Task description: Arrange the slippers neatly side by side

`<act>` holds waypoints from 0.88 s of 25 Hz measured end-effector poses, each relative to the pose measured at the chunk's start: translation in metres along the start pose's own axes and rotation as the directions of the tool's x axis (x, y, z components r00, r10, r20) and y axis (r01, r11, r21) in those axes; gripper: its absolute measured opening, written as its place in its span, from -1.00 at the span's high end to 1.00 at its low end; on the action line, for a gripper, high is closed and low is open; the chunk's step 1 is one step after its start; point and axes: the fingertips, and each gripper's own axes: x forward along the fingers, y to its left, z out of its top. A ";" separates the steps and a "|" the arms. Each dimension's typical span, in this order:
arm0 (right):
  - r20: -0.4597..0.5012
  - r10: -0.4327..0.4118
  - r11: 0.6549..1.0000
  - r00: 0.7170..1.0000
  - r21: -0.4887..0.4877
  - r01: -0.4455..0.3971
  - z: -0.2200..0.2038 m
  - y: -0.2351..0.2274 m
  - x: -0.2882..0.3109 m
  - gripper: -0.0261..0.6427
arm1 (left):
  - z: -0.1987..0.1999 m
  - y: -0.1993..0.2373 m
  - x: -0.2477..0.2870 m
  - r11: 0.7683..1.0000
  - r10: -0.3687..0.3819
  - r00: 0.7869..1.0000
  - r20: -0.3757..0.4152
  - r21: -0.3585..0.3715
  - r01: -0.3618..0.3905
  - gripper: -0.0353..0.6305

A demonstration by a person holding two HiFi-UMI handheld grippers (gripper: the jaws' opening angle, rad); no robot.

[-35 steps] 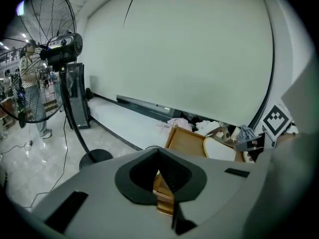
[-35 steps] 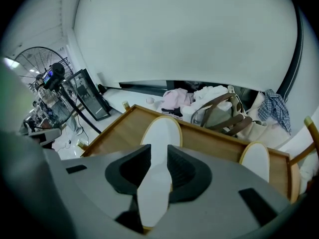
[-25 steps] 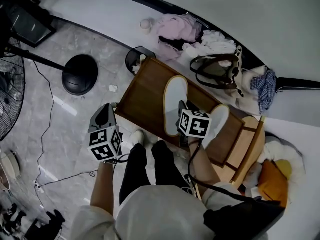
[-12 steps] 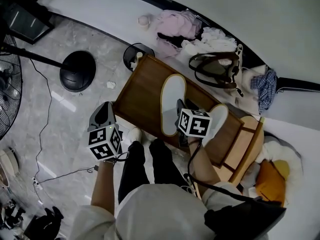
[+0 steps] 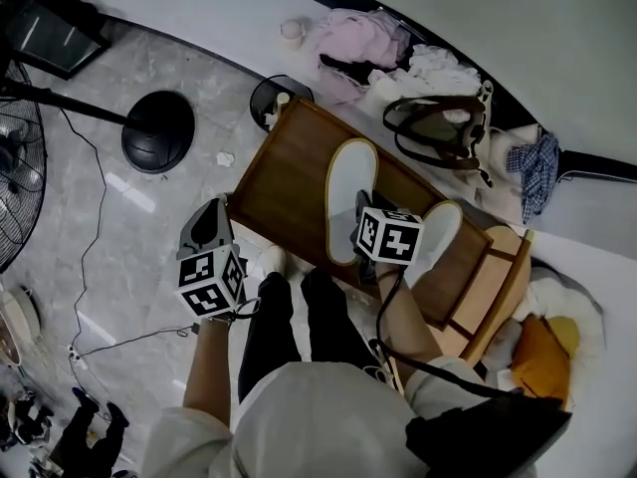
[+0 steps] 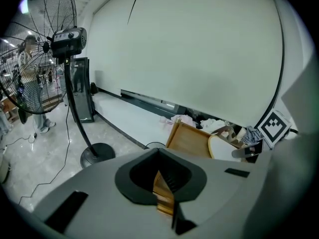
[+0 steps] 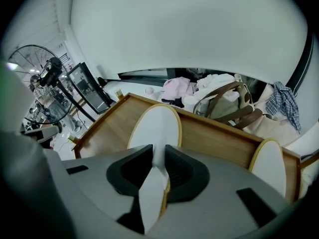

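Just been closing the right gripper (image 7: 159,153) on the near end of the left slipper (image 5: 350,195); now pinching that white sole between narrowed jaws, so judged ready to drag or swing it. Holding the left gripper (image 5: 204,225) just off the near-left corner of the wooden table (image 5: 284,182), over the floor, tips together and empty. Not yet paired with the right slipper (image 5: 438,232), lying well apart to the right and nearer, slanted, bare wood between. Plenty of open board left of the held slipper; far less on the right, near the lighter wooden frame (image 5: 493,287). Worth minding the raised far rim, with the brown bag (image 5: 438,127) and clothes (image 5: 363,43) just beyond
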 end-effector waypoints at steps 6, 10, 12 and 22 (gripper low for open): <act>-0.003 -0.005 1.000 1.000 0.004 0.005 -0.005 0.005 -0.004 0.76 | 0.000 -0.004 -0.003 1.000 -0.014 1.000 0.007 0.028 0.014 0.84; 0.012 0.008 1.000 1.000 0.030 -0.008 -0.005 0.009 -0.012 0.77 | 0.003 -0.007 -0.004 0.999 -0.028 1.000 0.012 0.040 0.028 0.84; 0.025 0.009 0.999 1.000 0.045 -0.010 -0.004 0.009 -0.019 0.77 | 0.003 -0.009 -0.007 0.998 -0.038 0.999 0.016 0.040 0.038 0.84; 0.101 -0.026 0.987 0.995 0.161 0.009 0.000 -0.005 -0.060 0.78 | 0.016 -0.033 -0.017 0.990 -0.115 0.993 0.036 0.086 0.111 0.84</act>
